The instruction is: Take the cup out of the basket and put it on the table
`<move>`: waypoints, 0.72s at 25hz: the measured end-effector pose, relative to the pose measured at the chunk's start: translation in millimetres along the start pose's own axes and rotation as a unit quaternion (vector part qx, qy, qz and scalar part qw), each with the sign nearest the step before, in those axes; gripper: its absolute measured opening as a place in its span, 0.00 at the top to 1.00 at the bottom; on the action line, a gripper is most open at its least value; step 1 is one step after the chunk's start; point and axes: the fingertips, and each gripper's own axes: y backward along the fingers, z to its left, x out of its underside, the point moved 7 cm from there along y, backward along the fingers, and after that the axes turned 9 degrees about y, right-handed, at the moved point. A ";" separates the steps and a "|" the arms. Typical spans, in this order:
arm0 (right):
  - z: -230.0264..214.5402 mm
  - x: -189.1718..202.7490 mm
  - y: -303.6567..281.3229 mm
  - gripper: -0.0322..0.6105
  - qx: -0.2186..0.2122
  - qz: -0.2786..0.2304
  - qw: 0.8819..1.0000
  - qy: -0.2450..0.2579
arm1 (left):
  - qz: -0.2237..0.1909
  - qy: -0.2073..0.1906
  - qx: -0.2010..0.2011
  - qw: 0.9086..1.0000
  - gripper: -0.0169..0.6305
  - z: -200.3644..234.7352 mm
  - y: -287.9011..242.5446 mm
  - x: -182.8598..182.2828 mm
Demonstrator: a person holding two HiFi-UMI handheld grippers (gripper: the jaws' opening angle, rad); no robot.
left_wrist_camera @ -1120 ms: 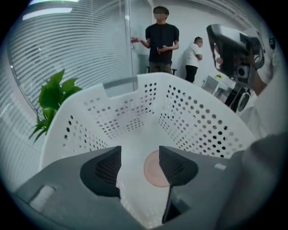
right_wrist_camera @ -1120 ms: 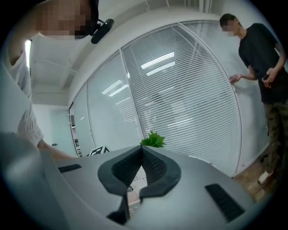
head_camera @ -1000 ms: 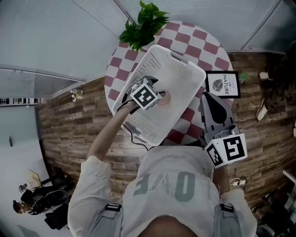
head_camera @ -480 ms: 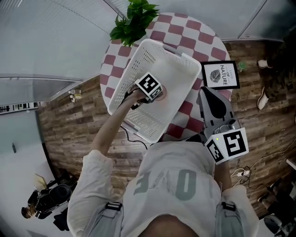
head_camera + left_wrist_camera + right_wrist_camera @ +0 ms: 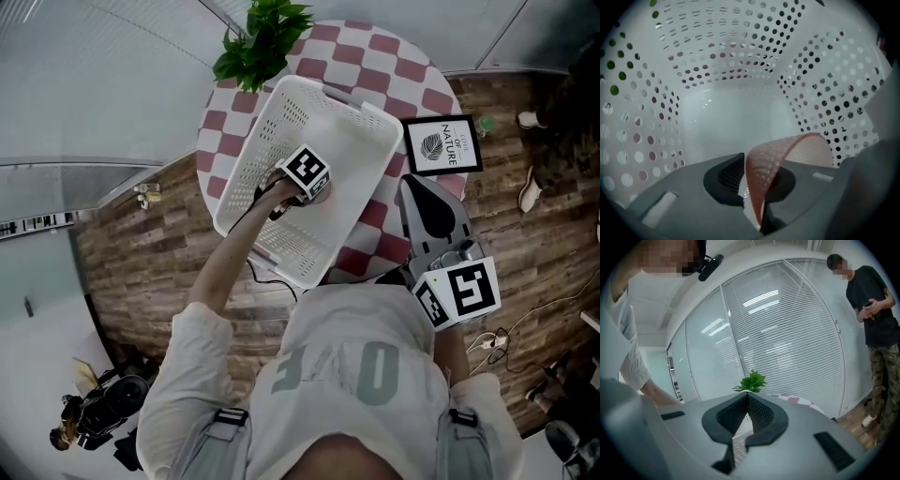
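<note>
1. Left arm (image 5: 230,272) stretches toward 1 o'clock into basket (image 5: 281,122); left gripper (image 5: 317,190) jaws are closing on the wall of the cup (image 5: 787,150), which sits inside the basket.
2. Right gripper (image 5: 419,192) hangs at basket's 4 o'clock, jaws together, empty.

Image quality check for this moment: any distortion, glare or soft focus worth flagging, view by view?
Head view: strong fisheye bowing, with flat, even light on the basket. Left gripper view: dark vignetted corners, and the cup, close to the lens, is slightly soft. Right gripper view: the blinds curve, and bright light reflections streak across them.
</note>
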 end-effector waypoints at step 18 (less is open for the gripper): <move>8.8 -10.1 -0.4 0.94 -0.008 -0.014 1.000 0.021 | -0.039 0.000 -0.027 0.999 0.94 0.5 14.7 -6.5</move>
